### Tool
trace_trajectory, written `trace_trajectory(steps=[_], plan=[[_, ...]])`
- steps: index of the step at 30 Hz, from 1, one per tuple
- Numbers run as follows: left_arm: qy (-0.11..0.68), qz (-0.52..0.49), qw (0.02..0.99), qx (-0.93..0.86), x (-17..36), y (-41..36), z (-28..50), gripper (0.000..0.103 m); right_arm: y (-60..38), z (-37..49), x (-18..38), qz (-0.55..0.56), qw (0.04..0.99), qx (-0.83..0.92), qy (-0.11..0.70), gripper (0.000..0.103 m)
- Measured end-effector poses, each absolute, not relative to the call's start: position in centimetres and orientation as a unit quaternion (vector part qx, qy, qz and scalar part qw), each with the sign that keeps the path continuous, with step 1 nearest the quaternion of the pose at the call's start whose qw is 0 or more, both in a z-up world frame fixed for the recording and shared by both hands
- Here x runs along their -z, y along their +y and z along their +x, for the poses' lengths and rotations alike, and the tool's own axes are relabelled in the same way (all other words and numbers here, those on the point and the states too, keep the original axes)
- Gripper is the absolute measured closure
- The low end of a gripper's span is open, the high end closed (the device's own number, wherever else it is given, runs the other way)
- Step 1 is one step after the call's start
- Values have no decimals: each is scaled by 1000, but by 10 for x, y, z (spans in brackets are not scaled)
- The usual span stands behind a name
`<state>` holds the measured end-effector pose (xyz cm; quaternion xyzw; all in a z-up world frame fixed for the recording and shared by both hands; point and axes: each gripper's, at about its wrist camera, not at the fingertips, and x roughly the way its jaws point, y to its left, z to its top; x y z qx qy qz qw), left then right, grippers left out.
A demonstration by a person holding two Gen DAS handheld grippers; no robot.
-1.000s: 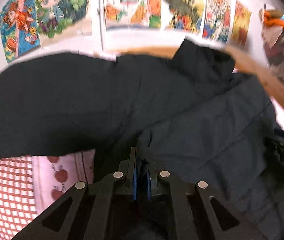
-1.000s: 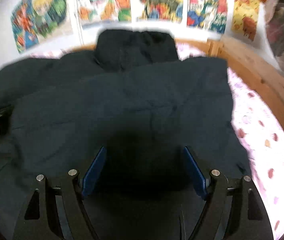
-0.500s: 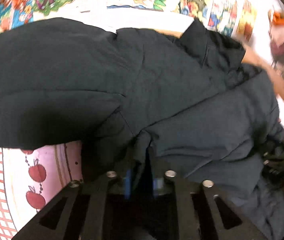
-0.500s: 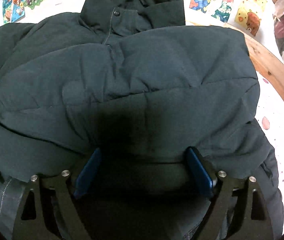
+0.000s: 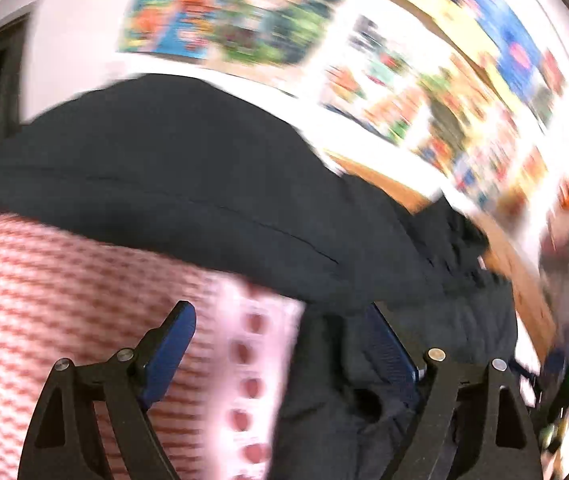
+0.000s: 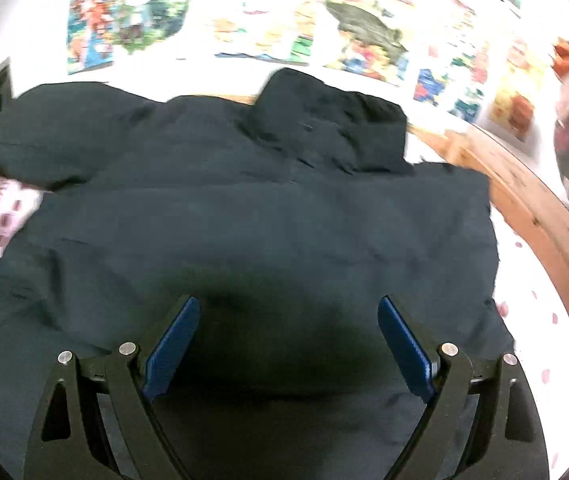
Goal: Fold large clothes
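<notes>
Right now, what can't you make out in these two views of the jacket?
- Left wrist view: motion blur smears the posters and the jacket.
- Right wrist view: the jacket's hem runs behind the right gripper.
- Right wrist view: the left sleeve is cut off by the frame edge.

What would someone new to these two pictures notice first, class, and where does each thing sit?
A big dark jacket fills the middle of the right wrist view, its collar at the far end toward the wall. Bright cartoon posters run along that wall. Both the left gripper and the right gripper are open over it, and pink patterned bedding shows at lower left in the left wrist view.
</notes>
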<state>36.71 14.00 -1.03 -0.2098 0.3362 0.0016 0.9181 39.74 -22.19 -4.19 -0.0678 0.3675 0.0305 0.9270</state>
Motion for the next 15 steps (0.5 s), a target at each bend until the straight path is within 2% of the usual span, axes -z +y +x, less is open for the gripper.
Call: trace_trajectory(steps=[7,15], plan=[[299,-323,895,-75,20,229,353,14,-162,375,31,-39,914,-79,396,15],[265,-415,862,-119,34,292,373,14,-123,387,60,-72,905,-58,416,15]])
